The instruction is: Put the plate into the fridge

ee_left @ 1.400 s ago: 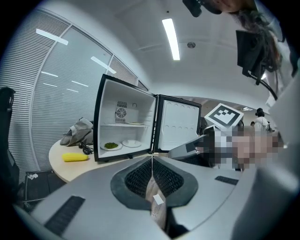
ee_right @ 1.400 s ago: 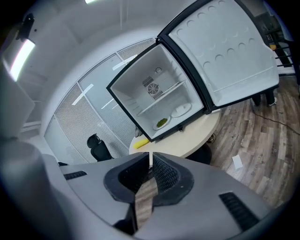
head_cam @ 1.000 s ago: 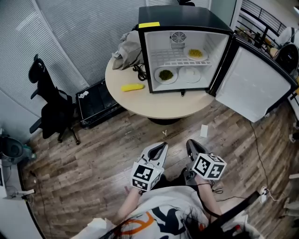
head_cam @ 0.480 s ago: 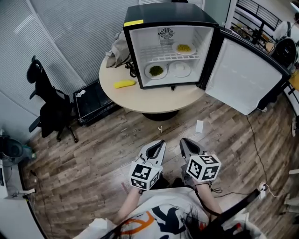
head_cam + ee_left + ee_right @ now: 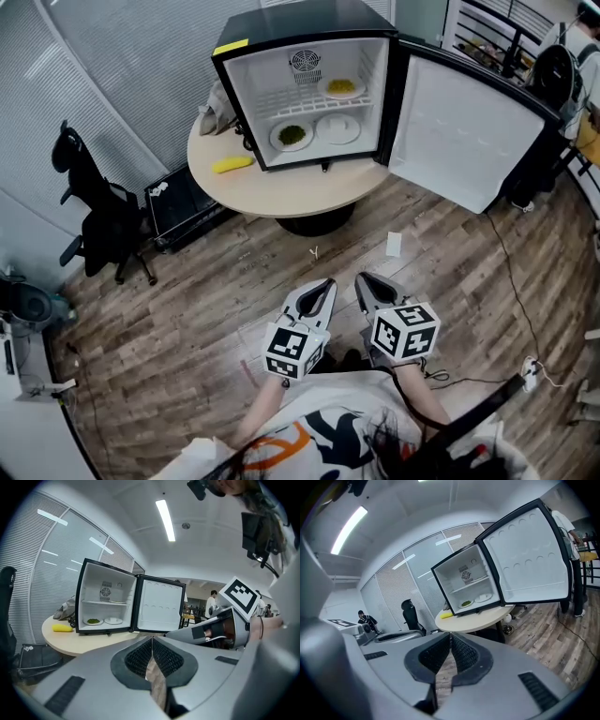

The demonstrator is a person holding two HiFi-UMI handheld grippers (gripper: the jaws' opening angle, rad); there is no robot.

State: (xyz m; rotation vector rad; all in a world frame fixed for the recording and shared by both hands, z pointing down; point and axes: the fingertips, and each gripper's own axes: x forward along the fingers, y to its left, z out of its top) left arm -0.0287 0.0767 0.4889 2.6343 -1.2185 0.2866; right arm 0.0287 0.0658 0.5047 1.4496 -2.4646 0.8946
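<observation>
The black mini fridge stands open on a round table. Inside, a plate of green food and a white plate lie on the floor of the fridge. A plate of yellow food sits on the wire shelf. Both grippers hang low near my body, far from the table. My left gripper is shut and empty, its tips meeting. My right gripper is shut and empty too. Both gripper views look toward the fridge.
The fridge door swings wide to the right. A yellow object and a grey cloth lie on the table left of the fridge. A black office chair and a dark bag stand on the wooden floor at left.
In the head view the fridge and table have slid to the left and slightly up. Both grippers stayed shut and empty and shifted only a little low in the picture.
</observation>
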